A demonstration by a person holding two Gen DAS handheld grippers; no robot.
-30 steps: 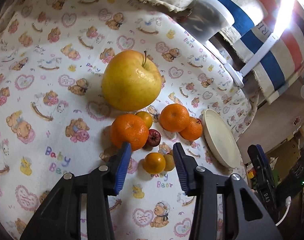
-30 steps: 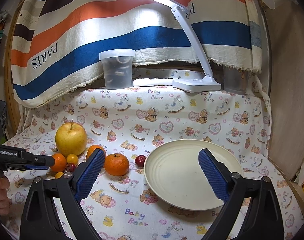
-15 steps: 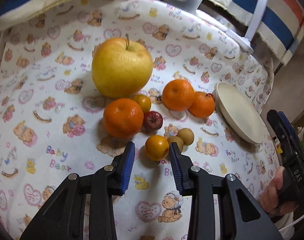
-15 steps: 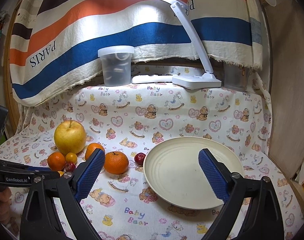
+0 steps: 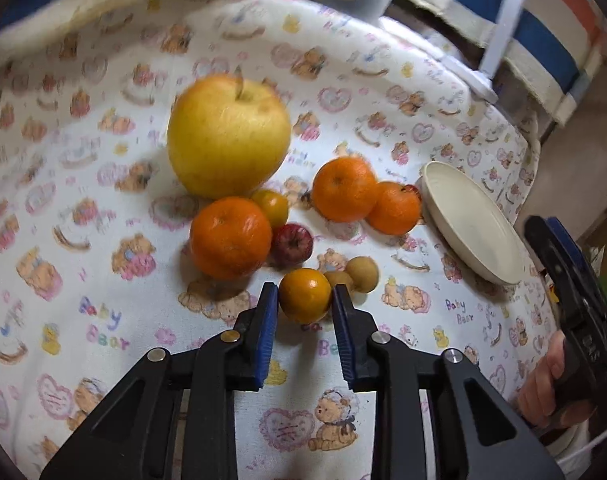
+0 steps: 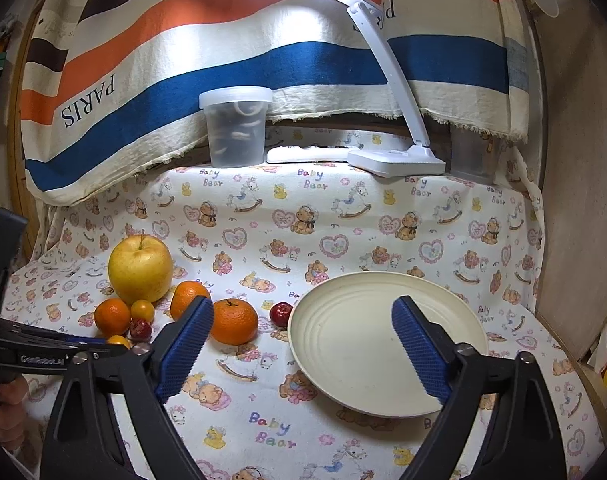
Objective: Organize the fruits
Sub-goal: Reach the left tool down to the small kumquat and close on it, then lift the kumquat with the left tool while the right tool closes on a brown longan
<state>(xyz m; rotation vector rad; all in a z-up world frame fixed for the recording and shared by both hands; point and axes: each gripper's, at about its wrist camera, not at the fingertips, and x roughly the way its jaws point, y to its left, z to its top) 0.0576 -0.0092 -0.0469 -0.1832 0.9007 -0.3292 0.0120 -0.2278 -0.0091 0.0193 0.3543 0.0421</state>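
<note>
My left gripper (image 5: 303, 300) points down at the fruit cluster, its jaws closing, and both blue pads touch a small orange fruit (image 5: 304, 294). Behind it lie a mandarin (image 5: 230, 236), a small red fruit (image 5: 292, 242), a big yellow apple (image 5: 227, 136), two more mandarins (image 5: 345, 189) and two brownish little fruits (image 5: 361, 274). The cream plate (image 6: 383, 344) holds nothing. My right gripper (image 6: 302, 310) hovers in front of the plate, jaws wide but closing slightly, with nothing between them. Another small red fruit (image 6: 281, 314) lies at the plate's left rim.
A white desk lamp (image 6: 395, 156) and a lidded plastic tub (image 6: 236, 126) stand at the back under a striped cloth (image 6: 223, 52). A wooden panel (image 6: 575, 200) bounds the right side. Bare printed tablecloth (image 6: 263, 420) lies in front of the plate.
The left jaws have narrowed from wide apart to touching the small orange fruit, and that gripper has rolled and shifted toward it. The right gripper has stayed put, its jaws a little narrower.
</note>
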